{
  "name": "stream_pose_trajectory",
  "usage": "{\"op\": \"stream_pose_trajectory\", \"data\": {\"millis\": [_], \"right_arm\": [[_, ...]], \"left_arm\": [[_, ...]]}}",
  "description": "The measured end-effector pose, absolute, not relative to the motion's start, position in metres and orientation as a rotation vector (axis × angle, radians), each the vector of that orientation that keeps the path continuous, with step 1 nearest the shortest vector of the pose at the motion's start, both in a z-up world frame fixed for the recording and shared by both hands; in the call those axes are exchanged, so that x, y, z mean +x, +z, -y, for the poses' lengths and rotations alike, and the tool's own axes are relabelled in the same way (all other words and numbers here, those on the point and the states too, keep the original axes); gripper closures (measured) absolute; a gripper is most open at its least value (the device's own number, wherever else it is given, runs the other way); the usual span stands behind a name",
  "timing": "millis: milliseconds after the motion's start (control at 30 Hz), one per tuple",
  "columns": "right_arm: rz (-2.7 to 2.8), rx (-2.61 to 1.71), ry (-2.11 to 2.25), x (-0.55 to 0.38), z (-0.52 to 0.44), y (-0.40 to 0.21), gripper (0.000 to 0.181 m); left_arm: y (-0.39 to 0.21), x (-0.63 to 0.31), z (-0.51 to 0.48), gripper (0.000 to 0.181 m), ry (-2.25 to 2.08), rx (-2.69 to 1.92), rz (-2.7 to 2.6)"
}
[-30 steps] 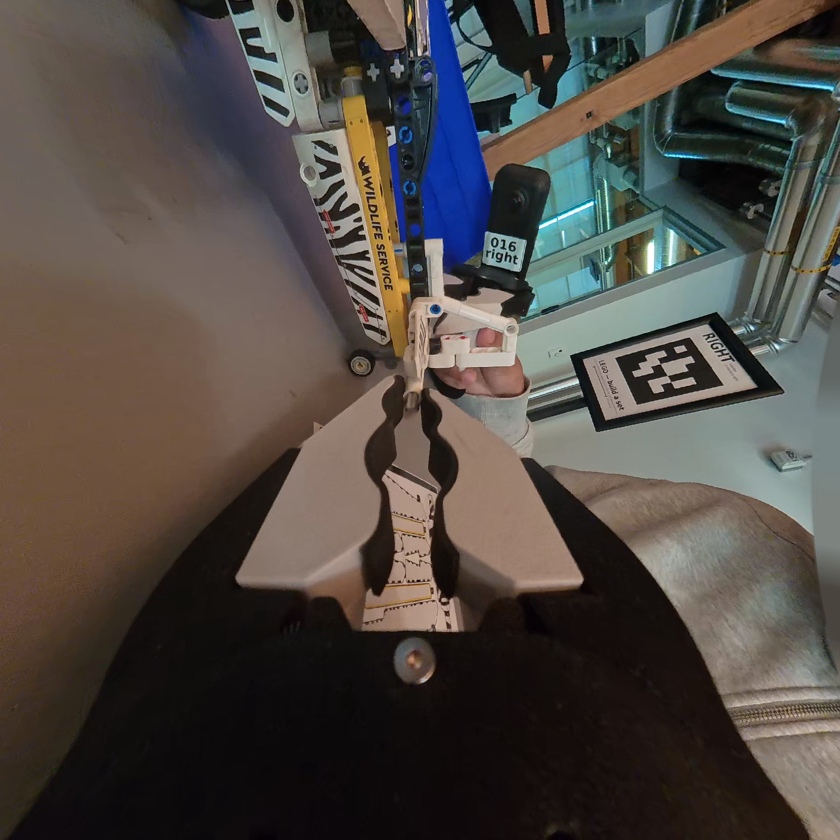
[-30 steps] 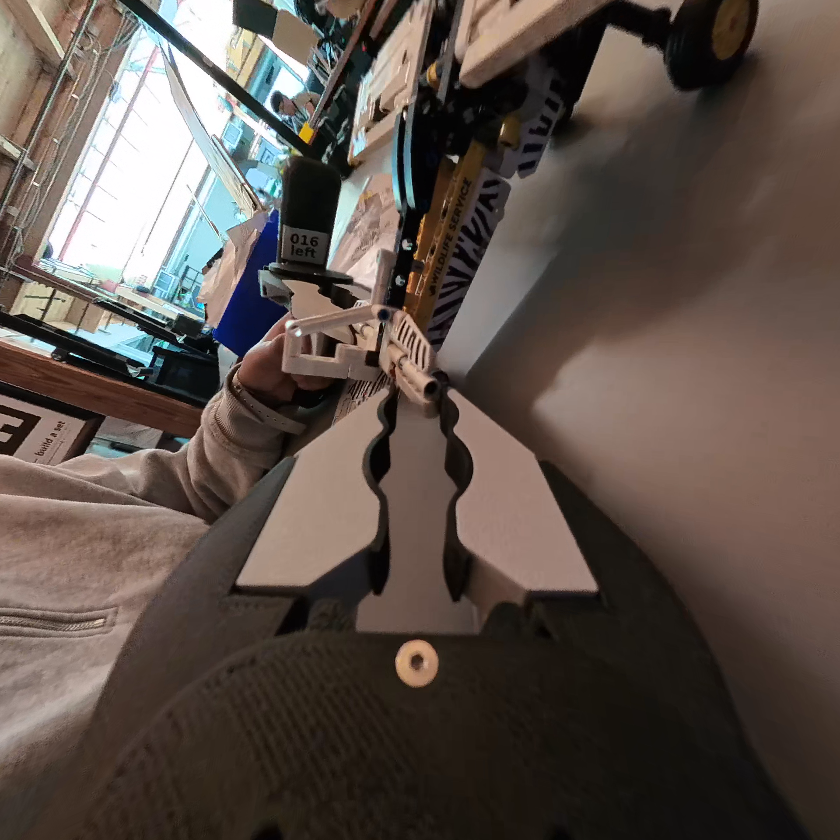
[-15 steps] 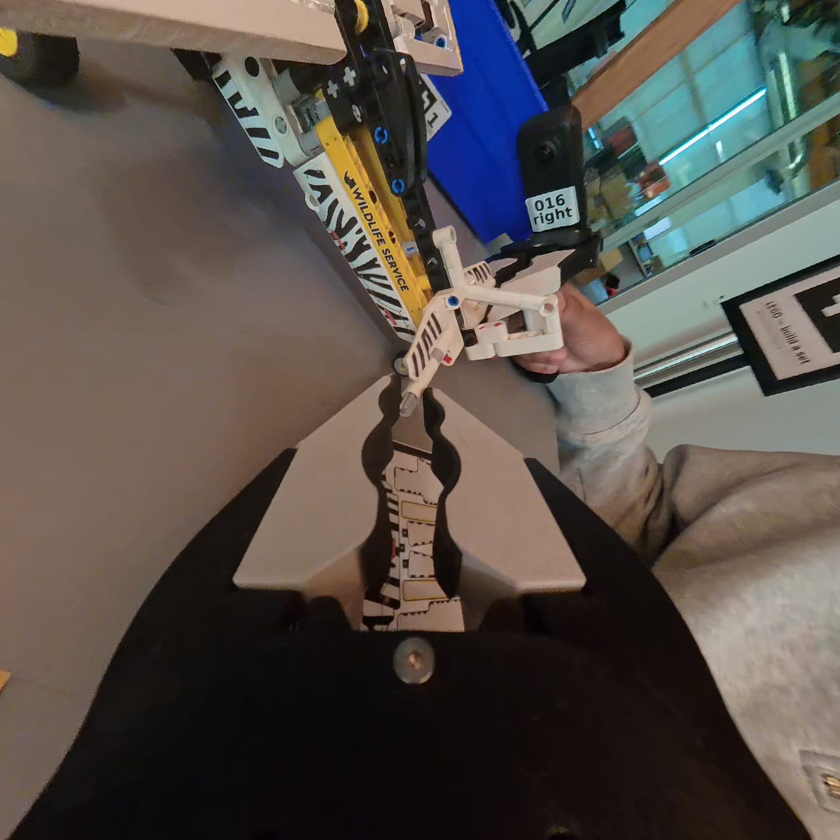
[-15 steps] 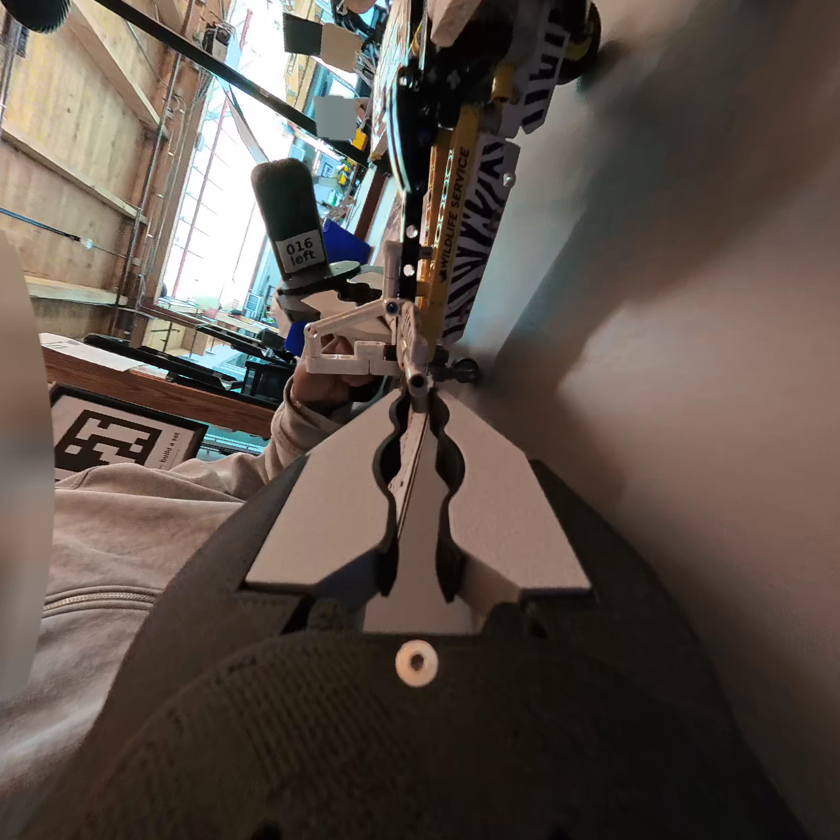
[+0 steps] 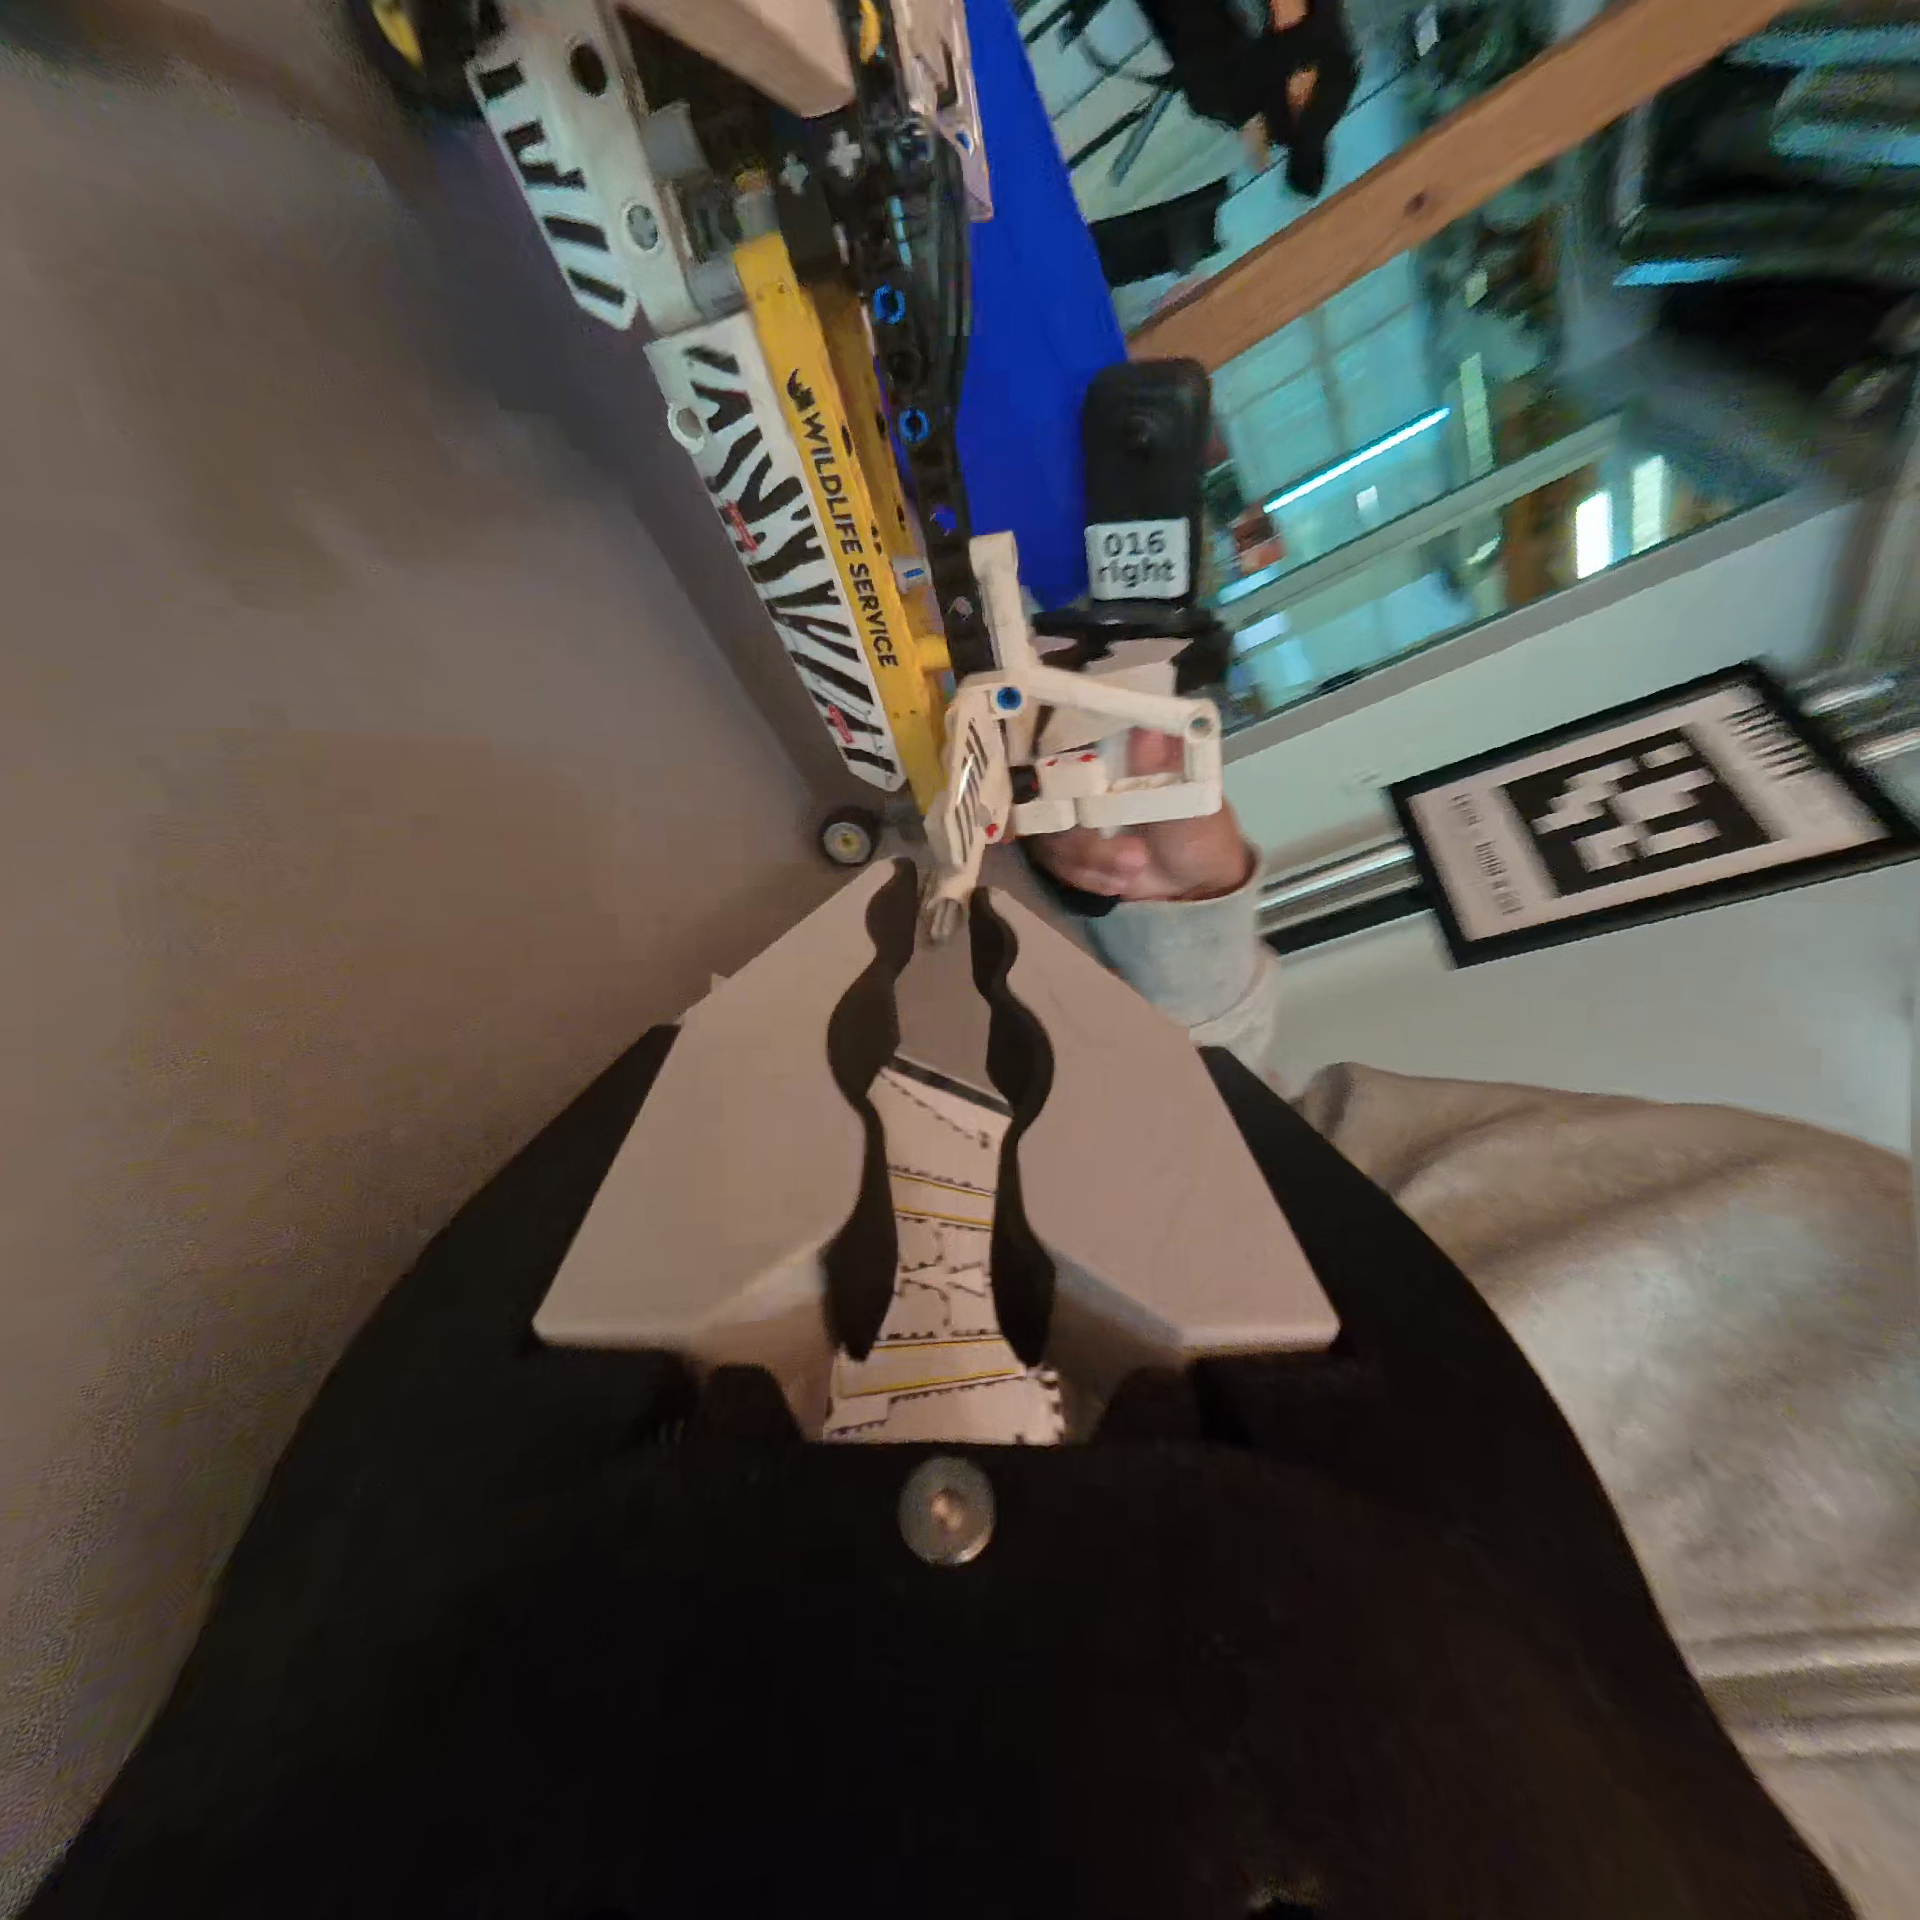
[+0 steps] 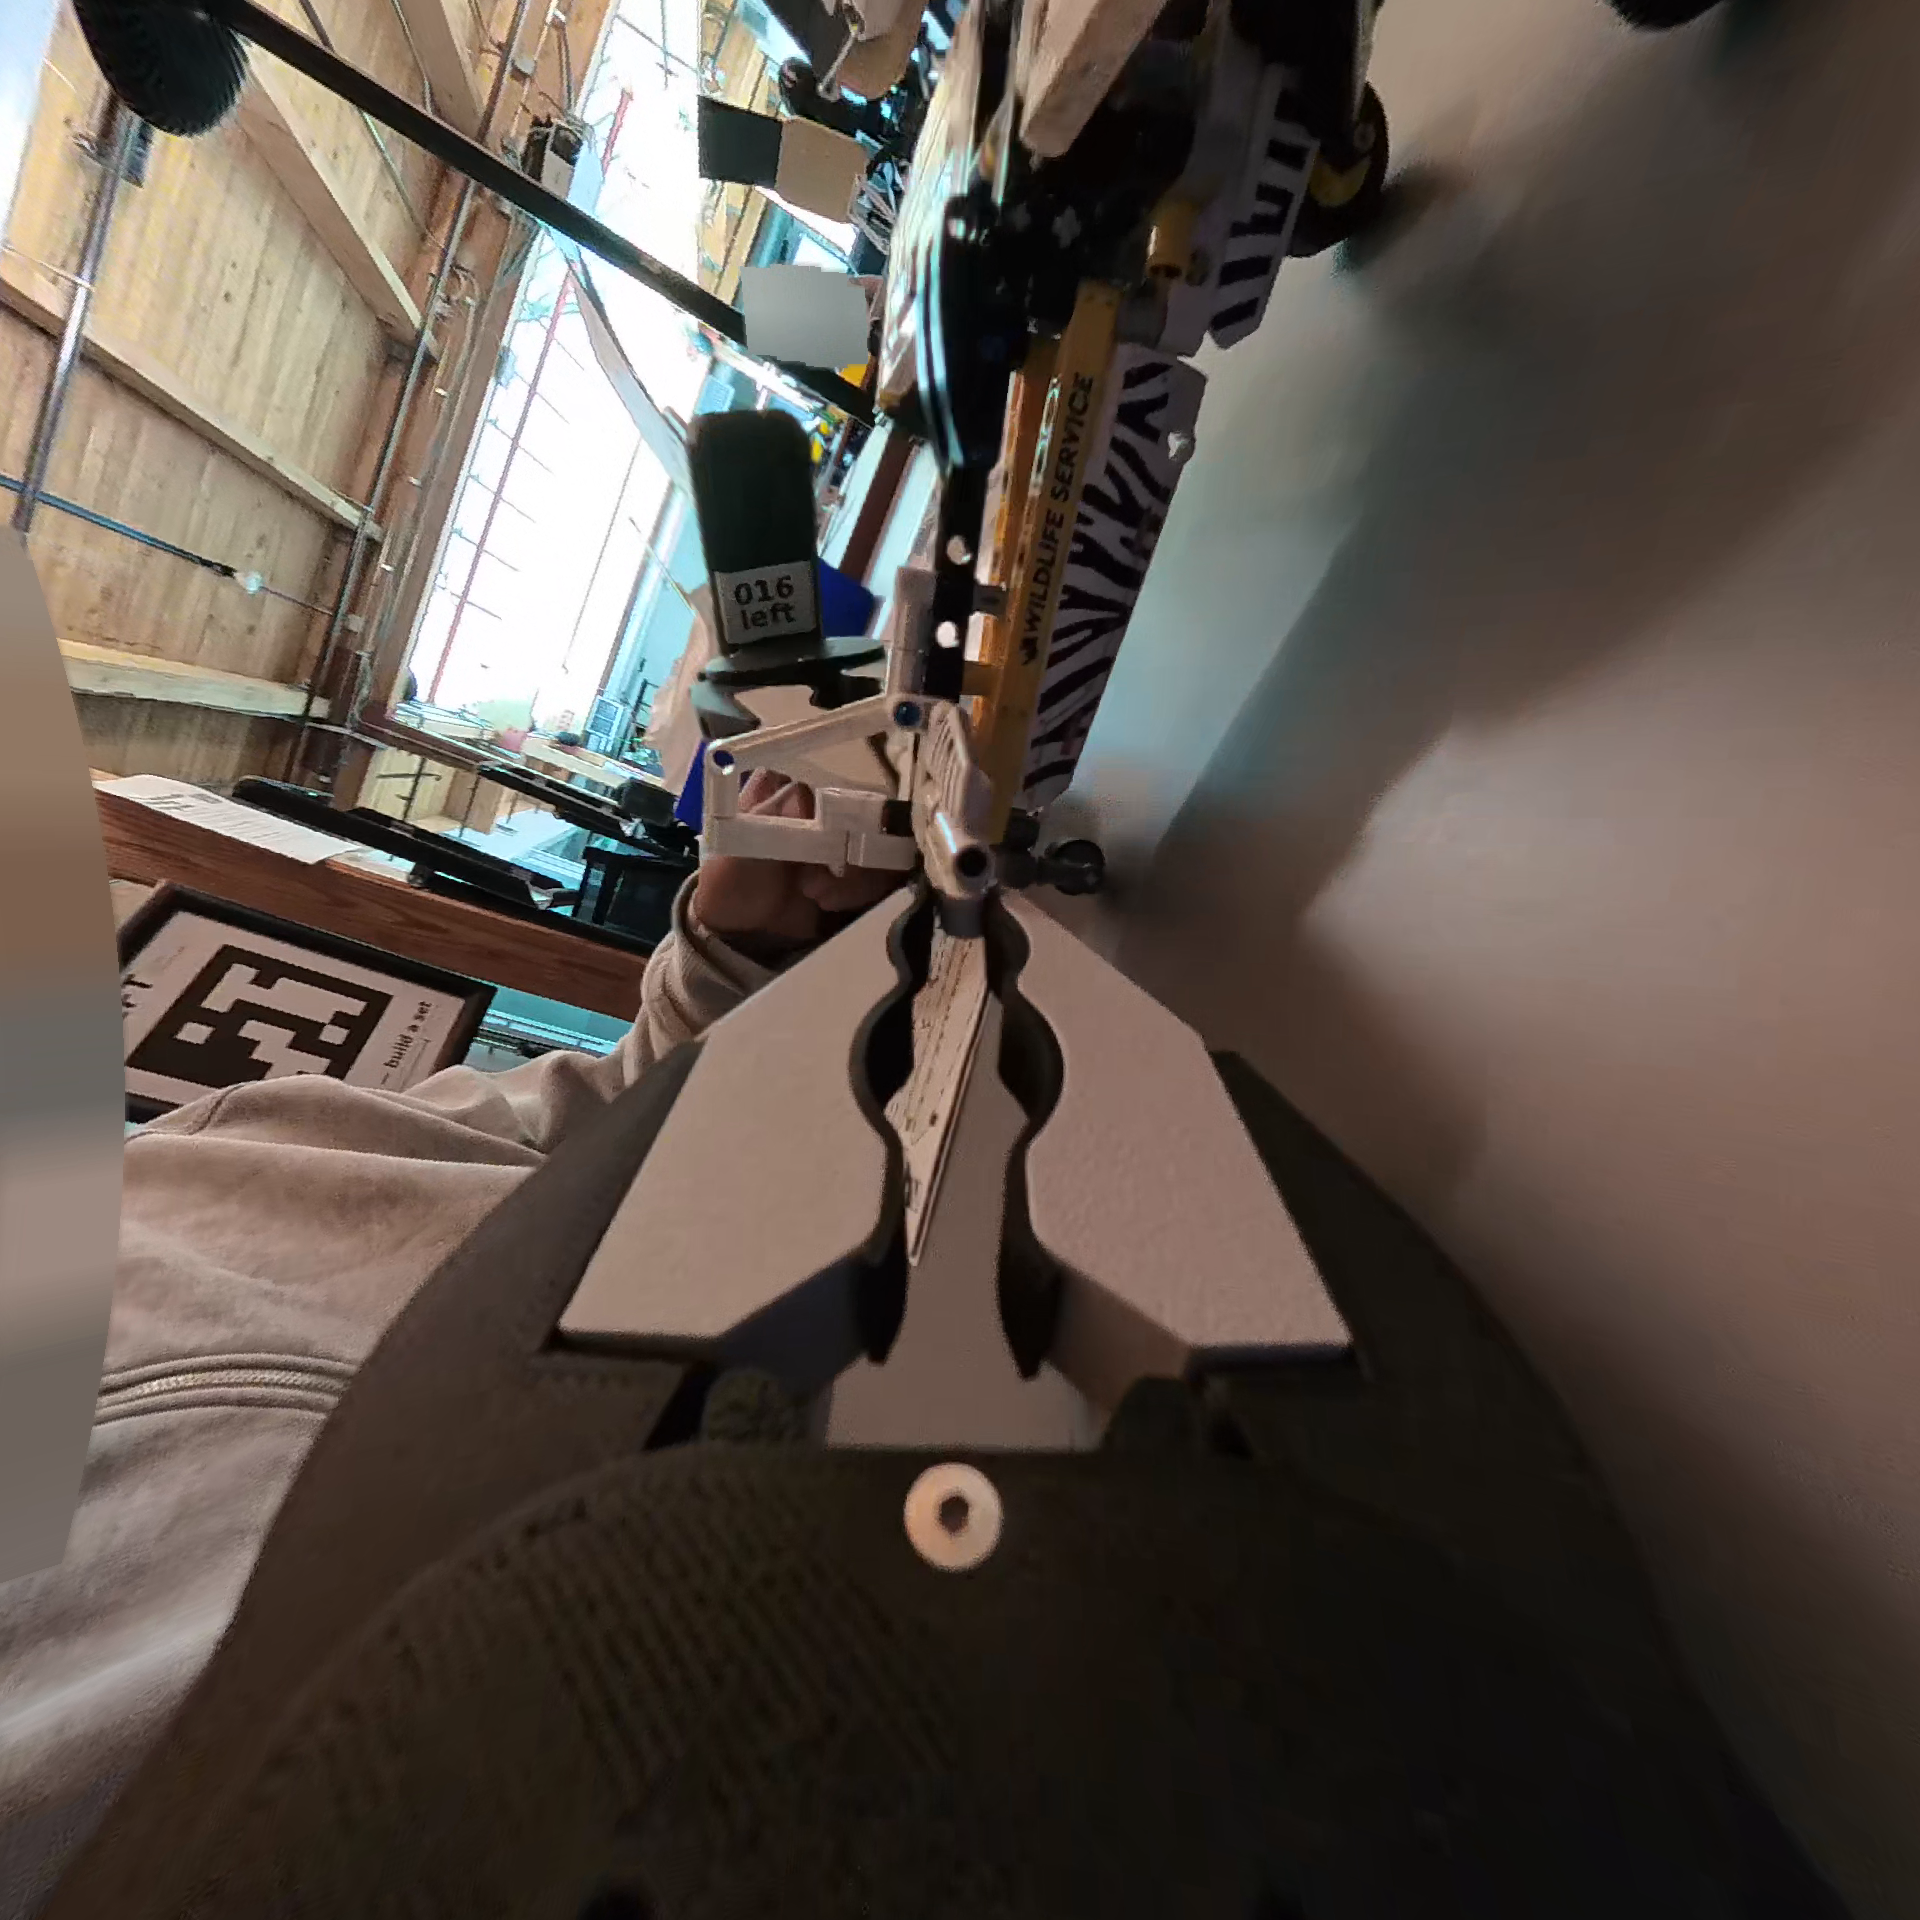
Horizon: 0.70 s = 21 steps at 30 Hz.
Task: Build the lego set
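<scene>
So both views sit close to the action here. The left hand-held gripper [image 5: 943,914] has its fingertips pressed in on a small grey peg [image 5: 943,918] that pokes out the bottom of a white striped lego arm piece [image 5: 971,795], and behind the tips the wavy jaws stay a bit apart, with a printed sheet [image 5: 940,1278] showing through the gap. From the right wrist view, the right hand-held gripper [image 6: 961,914] is nipping the same grey peg end [image 6: 966,864] at its very tips, and that same printed sheet [image 6: 940,1081] shows edge-on between the jaws.

Just past the tips is the white linkage sub-assembly [image 5: 1101,758], hooked onto a black beam [image 5: 951,561] of the lego truck [image 5: 821,540], which has a yellow side bar and zebra-striped panels. The truck lies on the grey counter [image 5: 312,727], with a small wheel [image 5: 850,834] touching the surface near the peg. A yellow-hubbed tyre [image 6: 1351,156] sits at the far end.

Each view shows the person's other hand [image 5: 1132,862] in a beige sleeve [image 5: 1195,966] behind the white piece. Farther back there's a framed black-and-white marker card [image 5: 1642,810], a blue panel [image 5: 1023,395] and a wooden beam [image 5: 1455,177]
</scene>
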State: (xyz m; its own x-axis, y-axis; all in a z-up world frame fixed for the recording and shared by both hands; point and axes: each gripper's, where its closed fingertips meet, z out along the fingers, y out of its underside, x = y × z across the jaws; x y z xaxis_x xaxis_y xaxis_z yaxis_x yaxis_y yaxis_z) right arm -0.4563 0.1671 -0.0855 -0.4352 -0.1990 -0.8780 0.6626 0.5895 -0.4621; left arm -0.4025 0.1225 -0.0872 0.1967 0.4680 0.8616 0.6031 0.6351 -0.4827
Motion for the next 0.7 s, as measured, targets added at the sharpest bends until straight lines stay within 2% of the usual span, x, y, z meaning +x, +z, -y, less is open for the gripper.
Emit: {"op": "stream_pose_trajectory", "data": {"millis": [167, 467, 567, 700], "right_arm": [[-1.799, 0.37, -1.03, -0.454, -0.166, -0.088, 0.172], [-1.82, 0.379, -1.047, -0.457, -0.166, -0.089, 0.172], [-1.825, 0.363, -1.078, -0.458, -0.166, -0.087, 0.157], [-1.801, 0.394, -1.215, -0.475, -0.161, -0.077, 0.147]], "left_arm": [[-0.077, -0.399, -0.123, 0.174, -0.382, -0.699, 1.356], [-0.081, -0.399, -0.125, 0.171, -0.343, -0.747, 1.391], [-0.078, -0.4, -0.122, 0.164, -0.318, -0.752, 1.374], [-0.073, -0.404, -0.118, 0.157, -0.266, -0.755, 1.346]]}}
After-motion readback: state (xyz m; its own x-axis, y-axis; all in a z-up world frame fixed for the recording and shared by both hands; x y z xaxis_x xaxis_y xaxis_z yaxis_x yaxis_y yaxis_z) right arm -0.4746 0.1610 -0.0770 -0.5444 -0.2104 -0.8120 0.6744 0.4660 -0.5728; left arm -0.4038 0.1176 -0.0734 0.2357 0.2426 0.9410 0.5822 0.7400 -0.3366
